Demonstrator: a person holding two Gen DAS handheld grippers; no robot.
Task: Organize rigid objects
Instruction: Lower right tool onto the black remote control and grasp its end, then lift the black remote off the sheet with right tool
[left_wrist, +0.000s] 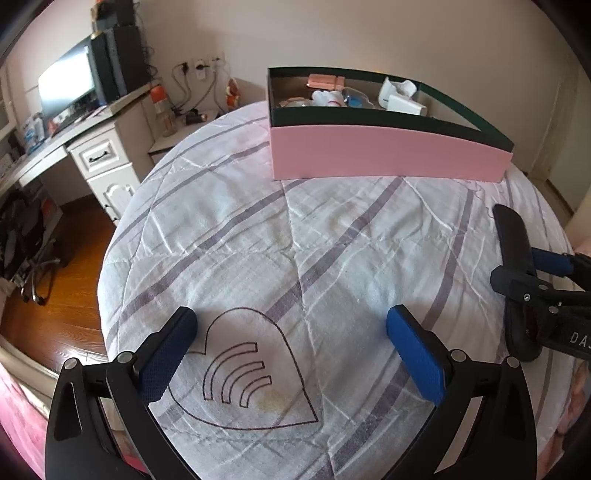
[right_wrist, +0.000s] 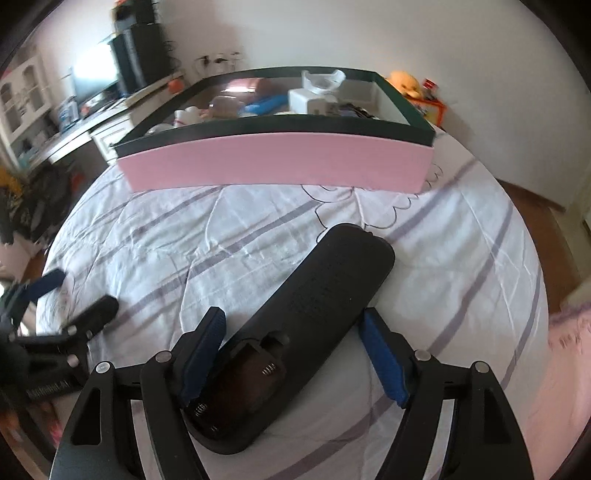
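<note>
Several small items already sit in the pink box (right_wrist: 275, 162) on the bed (left_wrist: 332, 240). A black remote (right_wrist: 317, 295) lies between the right gripper's (right_wrist: 293, 356) spread fingers, ungripped; the left gripper (left_wrist: 291, 354) is spread, empty.

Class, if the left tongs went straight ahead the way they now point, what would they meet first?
Probably the bedspread: the open left tongs tilt down at bare cloth, well short of the pink box.

We hold our left gripper (left_wrist: 291, 325) tilted downward, its 2 blue-padded fingers (left_wrist: 413, 354) spread wide with nothing between them. Our right gripper (right_wrist: 293, 326) tilts down likewise, its jaws parted, neither pad (right_wrist: 205, 354) clearly pressing what lies between them.
</note>
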